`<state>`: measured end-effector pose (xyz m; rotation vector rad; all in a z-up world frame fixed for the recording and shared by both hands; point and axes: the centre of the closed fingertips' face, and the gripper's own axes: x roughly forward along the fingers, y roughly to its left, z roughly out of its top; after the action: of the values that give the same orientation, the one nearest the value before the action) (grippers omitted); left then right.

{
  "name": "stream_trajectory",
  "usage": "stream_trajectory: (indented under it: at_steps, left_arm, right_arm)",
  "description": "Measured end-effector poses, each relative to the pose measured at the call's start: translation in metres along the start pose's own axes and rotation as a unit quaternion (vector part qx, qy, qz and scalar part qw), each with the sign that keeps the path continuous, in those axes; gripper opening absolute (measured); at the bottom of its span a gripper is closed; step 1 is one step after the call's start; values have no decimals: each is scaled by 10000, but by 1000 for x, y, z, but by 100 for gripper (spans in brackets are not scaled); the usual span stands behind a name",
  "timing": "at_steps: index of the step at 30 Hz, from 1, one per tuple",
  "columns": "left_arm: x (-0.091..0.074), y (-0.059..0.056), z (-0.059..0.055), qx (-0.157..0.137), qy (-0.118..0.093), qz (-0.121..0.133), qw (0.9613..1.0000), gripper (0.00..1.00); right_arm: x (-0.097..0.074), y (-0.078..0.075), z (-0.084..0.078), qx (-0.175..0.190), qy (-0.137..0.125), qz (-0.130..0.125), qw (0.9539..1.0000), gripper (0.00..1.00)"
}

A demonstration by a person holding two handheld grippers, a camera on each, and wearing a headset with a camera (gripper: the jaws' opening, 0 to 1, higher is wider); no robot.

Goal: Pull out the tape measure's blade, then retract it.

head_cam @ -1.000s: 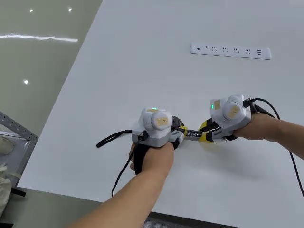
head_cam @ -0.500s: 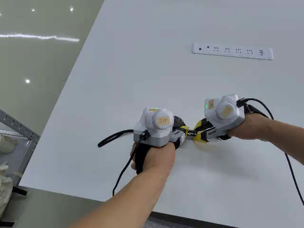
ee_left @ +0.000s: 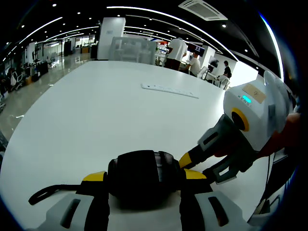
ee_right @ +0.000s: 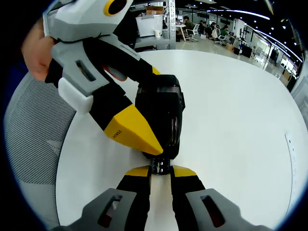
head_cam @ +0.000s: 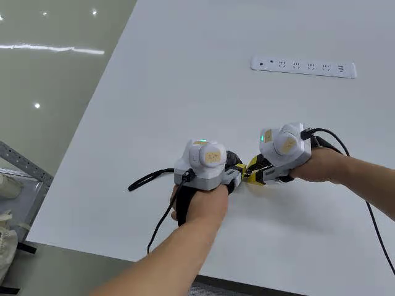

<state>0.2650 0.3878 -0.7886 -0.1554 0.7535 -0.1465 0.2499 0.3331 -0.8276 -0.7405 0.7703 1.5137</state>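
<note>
The tape measure [ee_left: 139,185] is a black case lying on the white table [head_cam: 203,80]. My left gripper [ee_left: 144,175] is shut on it, one yellow-tipped finger on each side. In the head view the case [head_cam: 232,160] peeks out beyond the left gripper [head_cam: 234,176]. My right gripper [ee_right: 161,169] is shut on the blade's tip [ee_right: 161,165], which sits right against the case [ee_right: 161,115]. The right gripper [head_cam: 251,176] nearly touches the left one, so hardly any blade shows between them.
A white power strip [head_cam: 302,66] lies at the far side of the table. A black strap [head_cam: 145,179] trails left from the case. Cables hang from both grippers. The table's near edge [head_cam: 123,250] and left edge are close.
The right gripper has moved left toward the left gripper. The stretch of blade seen between them has shrunk to almost nothing. The left gripper has stayed put.
</note>
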Motion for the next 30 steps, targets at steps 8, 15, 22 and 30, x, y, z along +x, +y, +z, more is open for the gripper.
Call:
stream_trajectory:
  at_steps: [8,15,22,30]
  left_arm:
    - [0,0,0,-1,5,0,10000,55]
    - [0,0,0,-5,10,0,10000,55]
    - [0,-1,0,2,0,19,10000,55]
    - [0,-1,0,45,-14,47,10000,56]
  right_arm:
    - [4,-1,4,9,-23,3,10000,12]
    - [5,-1,6,5,-5,-9,10000,12]
    - [5,0,6,8,8,-94,10000,12]
    - [5,0,6,44,-1,-93,9999,13]
